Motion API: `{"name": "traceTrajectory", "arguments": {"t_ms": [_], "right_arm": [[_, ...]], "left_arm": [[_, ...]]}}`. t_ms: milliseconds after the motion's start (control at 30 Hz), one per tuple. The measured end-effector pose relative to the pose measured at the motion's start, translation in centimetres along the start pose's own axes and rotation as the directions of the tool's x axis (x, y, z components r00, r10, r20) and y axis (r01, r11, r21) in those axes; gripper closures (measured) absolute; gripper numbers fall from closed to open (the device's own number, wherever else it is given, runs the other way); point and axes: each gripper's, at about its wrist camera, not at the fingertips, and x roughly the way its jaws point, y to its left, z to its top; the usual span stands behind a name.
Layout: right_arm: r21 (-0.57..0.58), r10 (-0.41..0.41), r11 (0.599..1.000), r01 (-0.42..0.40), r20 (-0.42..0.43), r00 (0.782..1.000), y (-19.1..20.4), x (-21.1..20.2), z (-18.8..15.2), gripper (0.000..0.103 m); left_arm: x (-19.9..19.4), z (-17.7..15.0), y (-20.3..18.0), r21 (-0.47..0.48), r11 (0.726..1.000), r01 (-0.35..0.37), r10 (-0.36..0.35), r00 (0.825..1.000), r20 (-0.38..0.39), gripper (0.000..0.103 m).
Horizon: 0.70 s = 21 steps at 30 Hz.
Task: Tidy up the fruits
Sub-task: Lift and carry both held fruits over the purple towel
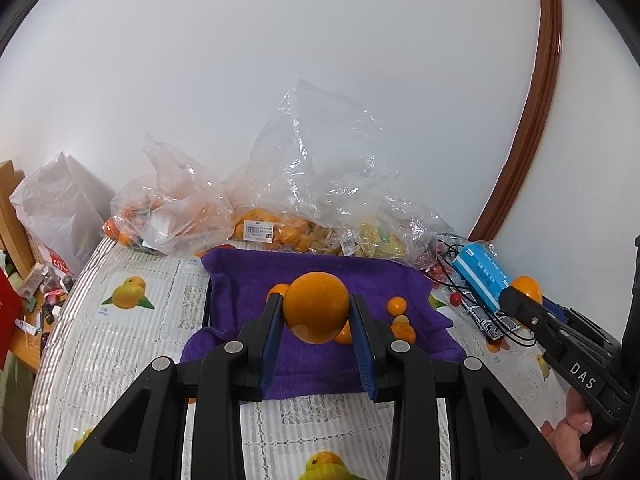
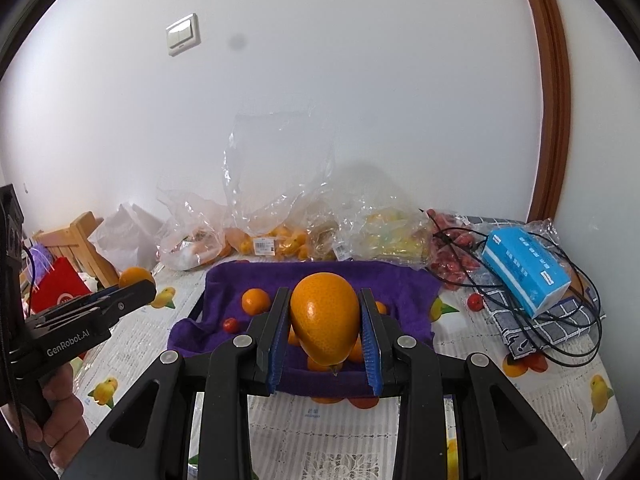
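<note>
Oranges clamped in both jaws: left gripper (image 1: pixel 316 310) marked "GenRobot.AI", right gripper (image 2: pixel 325 316) marked "DAS".

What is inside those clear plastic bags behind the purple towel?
The clear plastic bags hold small orange fruits, yellowish produce and red fruits. Crumpled plastic hides anything deeper.

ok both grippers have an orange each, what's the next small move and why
Probably carry both oranges clear of the purple towel and look for a set-down spot. The left hand-held gripper is shut on an orange, the right hand-held gripper on another orange, both lifted above the small fruits still lying on the towel.
</note>
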Motion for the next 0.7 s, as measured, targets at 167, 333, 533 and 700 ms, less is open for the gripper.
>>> {"name": "traceTrajectory", "arguments": {"t_ms": [167,333,533,700], "right_arm": [[-0.008,-0.010,1.000,0.010,-0.006,1.000,0.0,0.8,0.3,0.070],[-0.003,-0.018,1.000,0.018,-0.014,1.000,-0.4,2.0,0.6,0.070],[0.006,-0.026,1.000,0.027,-0.039,0.999,-1.2,4.2,0.5,0.070],[0.020,-0.032,0.999,0.034,-0.085,0.996,-2.2,6.8,-0.3,0.070]], "left_arm": [[1.0,0.4,0.0,0.004,1.000,0.002,-0.002,1.000,-0.009,0.072],[2.2,0.8,0.6,0.000,1.000,-0.004,0.004,1.000,-0.016,0.072],[4.7,0.7,1.9,-0.022,1.000,-0.009,0.008,0.999,-0.052,0.072],[7.2,0.3,3.2,-0.050,0.999,-0.013,0.008,0.996,-0.092,0.072]]}}
